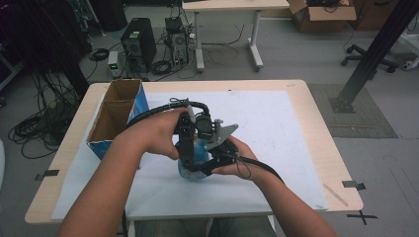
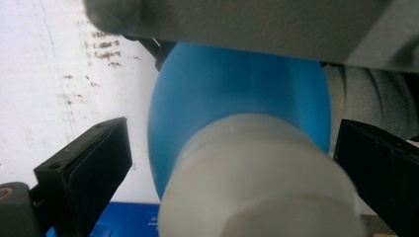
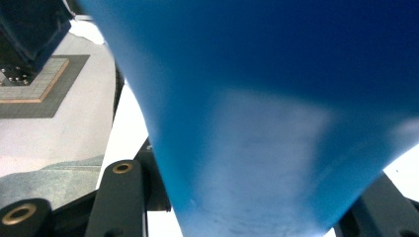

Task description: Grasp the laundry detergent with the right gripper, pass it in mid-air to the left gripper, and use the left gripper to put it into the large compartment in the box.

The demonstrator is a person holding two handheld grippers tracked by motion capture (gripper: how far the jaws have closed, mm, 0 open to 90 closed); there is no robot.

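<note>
Cardboard box (image 1: pixel 116 116) stands open at the table's (image 1: pixel 316 148) far left. Left gripper (image 2: pixel 232 163) straddles the blue bottle's (image 2: pixel 237 94) white cap (image 2: pixel 257 182), jaws spread, pads clear of it. Right gripper (image 3: pixel 247 217) clamps the bottle's body mid-table. Judging by this, the cap is not yet gripped; any unscrewing remains

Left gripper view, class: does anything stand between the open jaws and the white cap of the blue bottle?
Nothing visible does. The white cap of the blue bottle sits between the left gripper's jaws, with open gaps either side.
</note>
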